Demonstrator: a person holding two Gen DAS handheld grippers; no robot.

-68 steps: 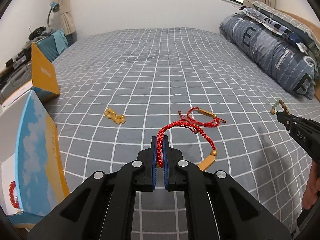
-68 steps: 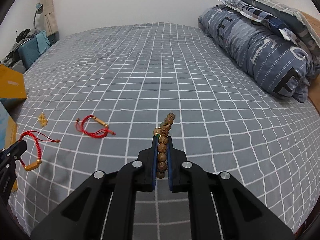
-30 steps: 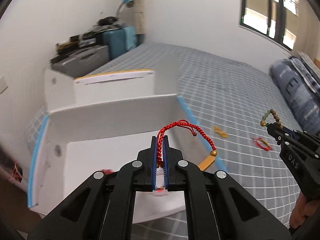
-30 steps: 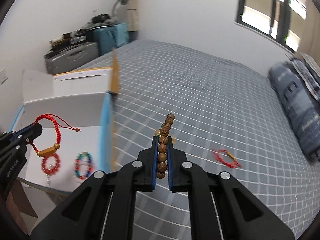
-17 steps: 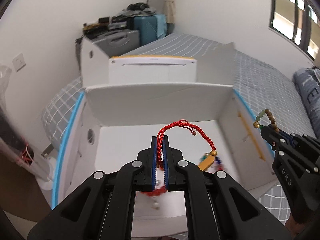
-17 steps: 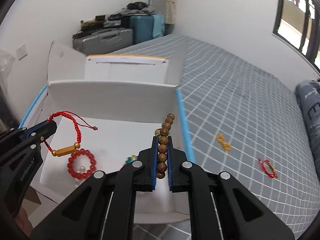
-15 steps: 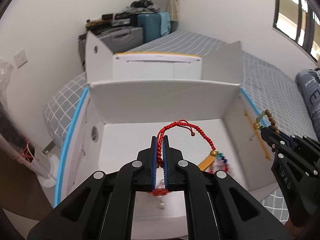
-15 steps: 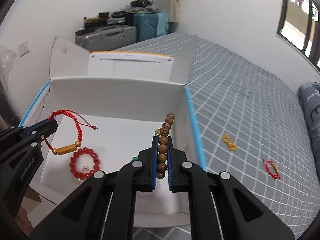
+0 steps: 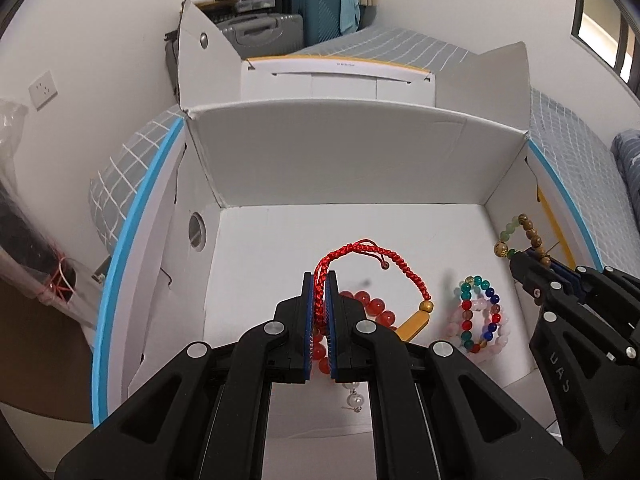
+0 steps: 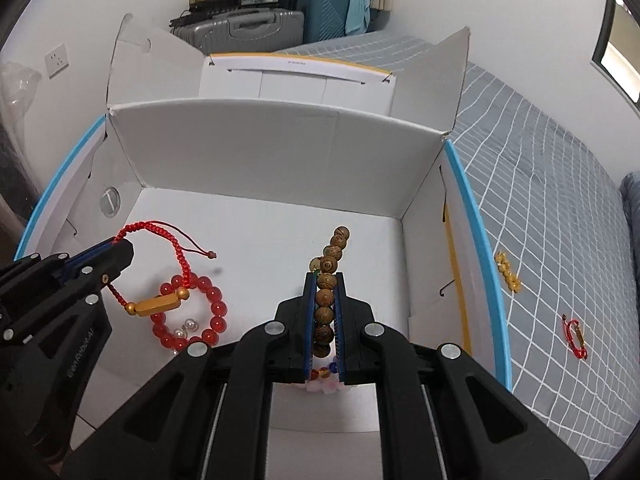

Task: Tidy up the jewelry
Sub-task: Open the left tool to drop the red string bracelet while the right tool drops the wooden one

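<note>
Two bracelets hang above the box point(image 9: 352, 152): left tool point(image 9: 319, 280) clenches the red cord bracelet point(image 9: 400, 264), right tool point(image 10: 324, 280) the wooden bead bracelet point(image 10: 326, 300); each should release low, on bare floor.

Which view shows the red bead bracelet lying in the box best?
The right wrist view: nearly the whole ring of the red bead bracelet shows on the box floor, crossed only by the dangling cord bracelet. In the left wrist view the left gripper hides most of it.
</note>
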